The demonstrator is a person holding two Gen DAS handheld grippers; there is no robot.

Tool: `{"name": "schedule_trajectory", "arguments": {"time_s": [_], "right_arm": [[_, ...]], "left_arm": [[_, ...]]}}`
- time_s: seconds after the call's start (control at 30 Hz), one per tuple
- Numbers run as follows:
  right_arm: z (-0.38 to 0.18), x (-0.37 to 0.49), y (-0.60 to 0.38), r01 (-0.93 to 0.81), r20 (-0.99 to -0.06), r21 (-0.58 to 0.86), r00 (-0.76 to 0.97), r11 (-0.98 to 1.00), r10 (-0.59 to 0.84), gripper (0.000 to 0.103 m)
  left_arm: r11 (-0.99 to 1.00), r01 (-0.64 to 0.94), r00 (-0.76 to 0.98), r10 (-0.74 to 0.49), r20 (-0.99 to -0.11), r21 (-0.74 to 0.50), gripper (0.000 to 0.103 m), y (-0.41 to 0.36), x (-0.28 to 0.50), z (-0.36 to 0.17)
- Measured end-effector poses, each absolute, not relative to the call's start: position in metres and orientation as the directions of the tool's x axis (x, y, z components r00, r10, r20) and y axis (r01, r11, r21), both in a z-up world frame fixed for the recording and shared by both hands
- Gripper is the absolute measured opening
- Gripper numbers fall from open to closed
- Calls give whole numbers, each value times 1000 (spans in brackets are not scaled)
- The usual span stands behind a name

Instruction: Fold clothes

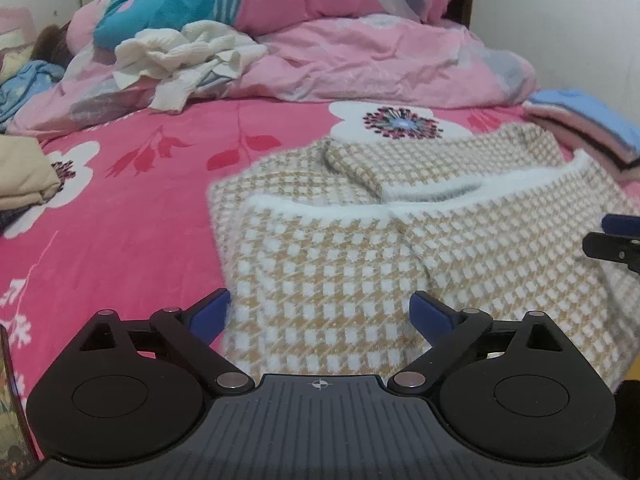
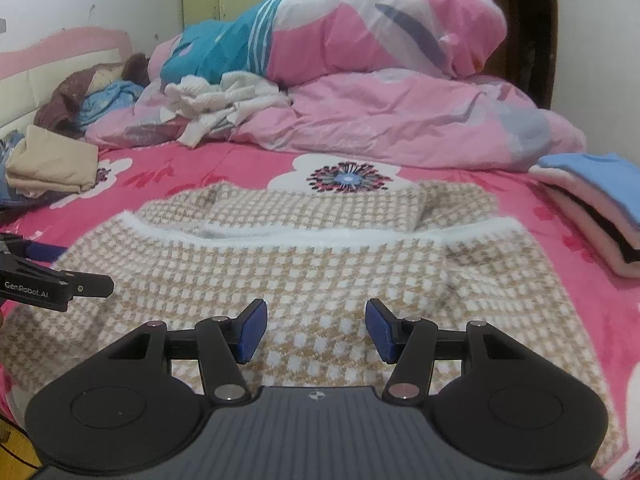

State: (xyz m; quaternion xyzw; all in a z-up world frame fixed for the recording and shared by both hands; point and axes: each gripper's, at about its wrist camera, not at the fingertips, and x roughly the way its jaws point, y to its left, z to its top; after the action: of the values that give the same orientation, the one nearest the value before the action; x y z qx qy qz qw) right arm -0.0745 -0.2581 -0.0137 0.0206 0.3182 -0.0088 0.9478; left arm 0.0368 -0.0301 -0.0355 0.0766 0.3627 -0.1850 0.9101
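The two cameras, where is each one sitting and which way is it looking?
Left wrist: sits on the left gripper, looking forward and down over the checked sweater toward the pink duvet; its own open fingers show, plus the right gripper's tip at the right edge.
Right wrist: sits on the right gripper, facing the same way; its open fingers show, with the left gripper at the left edge.
Shared: sweater, duvet, white crumpled garment, folded stack, flowered bedsheet.

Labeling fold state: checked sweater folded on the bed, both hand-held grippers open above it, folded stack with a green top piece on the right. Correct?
One error: the top piece of the folded stack is blue, not green, as the right wrist view shows. The rest holds: checked sweater folded on the bed, left hand-held gripper and right hand-held gripper open above it.
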Motion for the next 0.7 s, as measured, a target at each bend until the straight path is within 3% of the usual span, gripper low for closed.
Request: {"name": "schedule_trajectory", "arguments": {"time_s": [0.7], "right_arm": [[-39, -62, -269, -2, -609, 98, 791, 995, 61, 59]], "left_arm": [[927, 368, 656, -198, -729, 79, 100, -52, 50, -45]]}}
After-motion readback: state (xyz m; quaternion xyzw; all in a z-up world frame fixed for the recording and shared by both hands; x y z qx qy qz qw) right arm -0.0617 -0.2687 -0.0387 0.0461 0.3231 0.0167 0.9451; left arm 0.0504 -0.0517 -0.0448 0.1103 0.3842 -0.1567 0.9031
